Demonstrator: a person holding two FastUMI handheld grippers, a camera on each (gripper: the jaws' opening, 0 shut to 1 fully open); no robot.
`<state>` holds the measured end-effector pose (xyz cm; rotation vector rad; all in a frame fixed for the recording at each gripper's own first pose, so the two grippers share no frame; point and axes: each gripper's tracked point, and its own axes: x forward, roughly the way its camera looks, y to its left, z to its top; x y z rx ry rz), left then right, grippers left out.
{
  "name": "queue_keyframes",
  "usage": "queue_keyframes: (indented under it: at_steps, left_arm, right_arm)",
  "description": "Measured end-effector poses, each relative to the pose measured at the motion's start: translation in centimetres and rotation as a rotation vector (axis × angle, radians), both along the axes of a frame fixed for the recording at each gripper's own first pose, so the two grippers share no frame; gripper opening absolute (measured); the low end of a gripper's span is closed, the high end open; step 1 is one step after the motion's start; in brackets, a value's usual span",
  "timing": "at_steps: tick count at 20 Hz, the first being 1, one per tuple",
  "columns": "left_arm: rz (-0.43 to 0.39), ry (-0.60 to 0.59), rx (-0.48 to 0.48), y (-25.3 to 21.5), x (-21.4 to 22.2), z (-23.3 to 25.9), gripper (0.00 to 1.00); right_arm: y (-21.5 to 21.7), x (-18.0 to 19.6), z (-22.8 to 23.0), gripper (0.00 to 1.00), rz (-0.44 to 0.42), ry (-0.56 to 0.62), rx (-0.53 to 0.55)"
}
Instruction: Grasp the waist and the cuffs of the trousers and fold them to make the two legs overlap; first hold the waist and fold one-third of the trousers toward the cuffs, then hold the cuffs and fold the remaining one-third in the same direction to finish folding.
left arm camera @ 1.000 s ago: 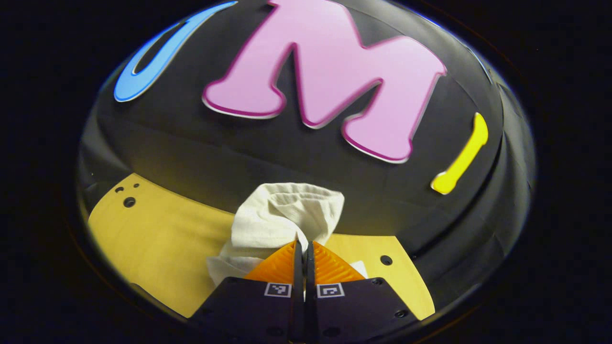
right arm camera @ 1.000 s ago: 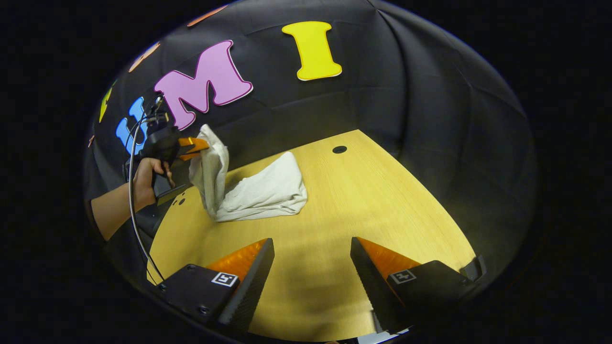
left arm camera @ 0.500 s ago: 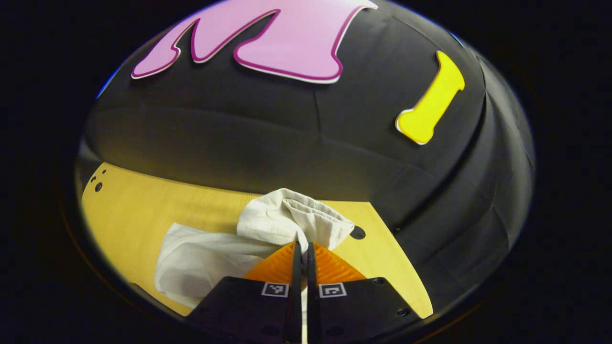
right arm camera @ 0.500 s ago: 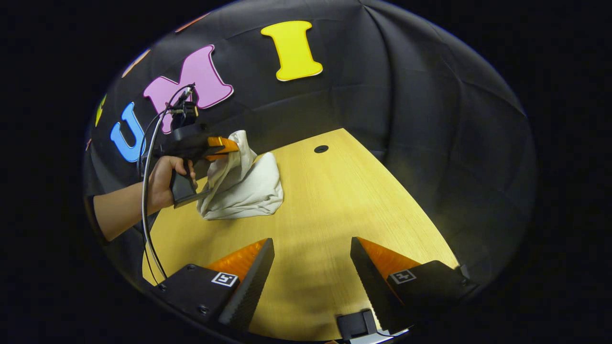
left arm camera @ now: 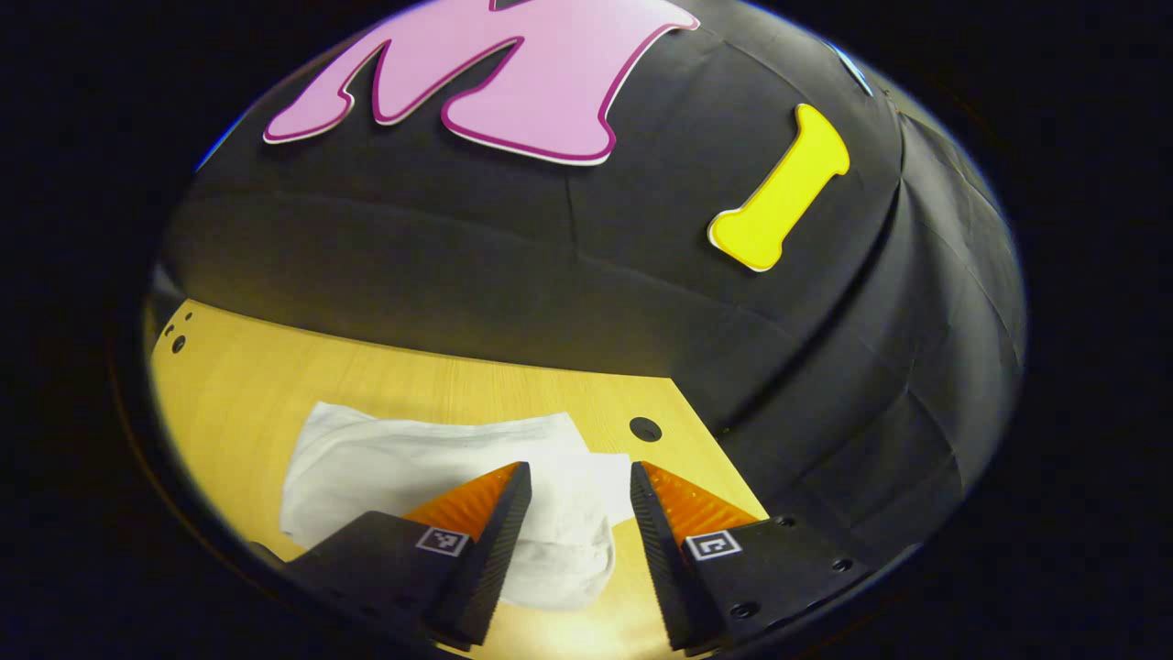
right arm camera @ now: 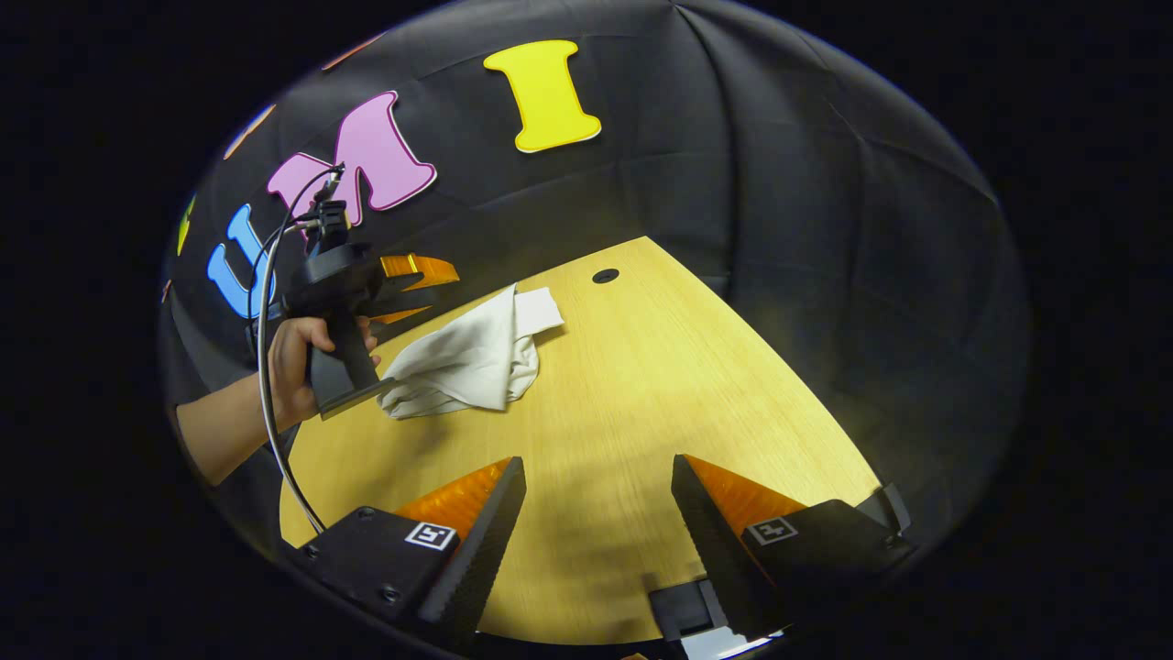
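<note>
Your left gripper [left arm camera: 573,495] hangs just above the folded white trousers [left arm camera: 431,467], jaws spread and holding nothing. The trousers lie on the table [right arm camera: 696,367] near its far edge. Your right gripper [right arm camera: 597,490] has its jaws spread too, well apart from the trousers.

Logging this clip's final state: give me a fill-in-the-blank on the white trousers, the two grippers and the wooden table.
1. The white cloth trousers lie folded on the light wooden ____.
2. The left gripper has its jaws ____ above the trousers.
3. The right gripper holds ____.
4. A person's hand grips the ____ gripper's handle.

Missing words: table; open; nothing; left
</note>
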<state>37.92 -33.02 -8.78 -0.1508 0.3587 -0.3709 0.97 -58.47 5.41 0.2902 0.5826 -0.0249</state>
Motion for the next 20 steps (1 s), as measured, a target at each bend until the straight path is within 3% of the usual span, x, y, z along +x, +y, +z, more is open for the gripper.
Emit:
queue_keyframes:
  at_steps: [4, 7, 11, 15, 20]
  left_arm:
    - [0.017, -0.048, 0.094, 5.4, -5.4, 0.6, 0.94]
    - [0.043, -0.109, 0.174, 10.5, -10.9, 1.8, 0.95]
    - [0.087, -0.144, 0.237, 16.6, -19.6, 2.6, 0.96]
    - [0.141, -0.170, 0.210, 19.9, -27.7, 3.6, 0.96]
    - [0.151, -0.097, 0.040, 22.1, -35.7, 3.1, 0.95]
  right_arm:
    - [2.9, -0.6, 1.1, 0.99, 0.031, -0.028, -0.003]
    - [5.6, -1.0, 2.1, 0.99, 0.054, -0.061, 0.001]
    - [7.0, -1.4, 4.0, 0.99, 0.089, -0.107, -0.088]
    - [9.8, -2.9, 6.6, 0.99, 0.117, -0.150, -0.111]
    - [15.9, -6.3, 9.6, 0.99, 0.134, -0.227, -0.053]
